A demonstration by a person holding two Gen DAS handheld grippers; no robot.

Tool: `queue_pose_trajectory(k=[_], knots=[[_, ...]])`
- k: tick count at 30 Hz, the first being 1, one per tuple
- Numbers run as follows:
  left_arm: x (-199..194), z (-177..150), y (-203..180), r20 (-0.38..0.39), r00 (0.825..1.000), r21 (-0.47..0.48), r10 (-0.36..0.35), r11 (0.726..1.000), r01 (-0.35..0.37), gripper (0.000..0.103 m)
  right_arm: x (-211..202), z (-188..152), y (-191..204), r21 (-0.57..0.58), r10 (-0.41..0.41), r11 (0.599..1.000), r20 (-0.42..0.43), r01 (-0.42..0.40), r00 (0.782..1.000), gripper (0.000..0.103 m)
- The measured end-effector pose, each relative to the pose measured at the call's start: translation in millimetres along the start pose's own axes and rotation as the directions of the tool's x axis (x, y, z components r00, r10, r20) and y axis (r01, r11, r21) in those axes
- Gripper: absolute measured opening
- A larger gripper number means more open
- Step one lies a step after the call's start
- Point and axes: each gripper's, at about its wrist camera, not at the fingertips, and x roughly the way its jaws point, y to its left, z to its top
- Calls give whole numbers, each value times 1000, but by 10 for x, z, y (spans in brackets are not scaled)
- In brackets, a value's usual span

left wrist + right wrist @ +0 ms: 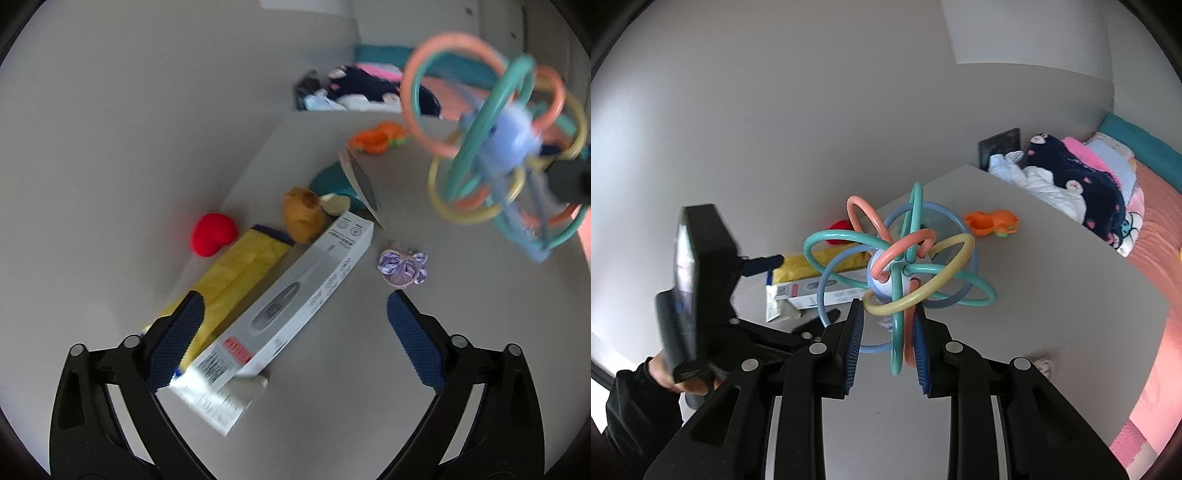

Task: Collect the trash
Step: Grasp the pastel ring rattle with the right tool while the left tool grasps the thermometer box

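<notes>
A long white cardboard box [303,291] lies on the white table [461,332], with a yellow packet [236,273] beside it against the wall. My left gripper [294,295] hangs over the box with its jaws wide apart; nothing touches the blue pads. A crumpled wrapper [775,302] sticks out from under the box's near end. My right gripper [887,306] is shut on a rattle toy of coloured rings [901,266] and holds it above the table. In the left wrist view the ring toy [498,147] hangs blurred at the upper right.
Along the wall lie a red plush [212,238], a brown plush [301,214] and a teal object [328,181]. A purple scrunchie [402,267] and an orange toy [991,221] sit on the table. Clothes [1071,177] are piled on a bed beyond the table's far edge.
</notes>
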Motion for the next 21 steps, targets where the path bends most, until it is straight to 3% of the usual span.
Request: queue_pose_trajectory(k=[4, 5, 7, 12, 19, 21], knots=[[288, 57, -40, -48, 999, 22, -1, 1000, 2, 70, -15, -14, -92, 9, -4, 1000, 1, 4, 1000, 28], [347, 61, -47, -59, 998, 24, 3, 1000, -1, 56, -23, -24, -97, 11, -3, 1000, 2, 3, 1000, 28], [381, 72, -37, -54, 998, 14, 13, 1000, -13, 54, -24, -27, -129, 17, -2, 1000, 4, 2, 1000, 28], [419, 82, 14, -74, 996, -63, -51, 997, 47, 50, -24, -48, -169, 32, 8, 999, 1, -8, 1000, 28], [517, 52, -121, -97, 995, -7, -8, 1000, 7, 50, -83, -89, -200, 53, 4, 999, 9, -5, 1000, 28], [508, 41, -108, -93, 995, -31, -28, 999, 25, 40, -110, -91, -216, 60, -1, 998, 13, 0, 1000, 28]])
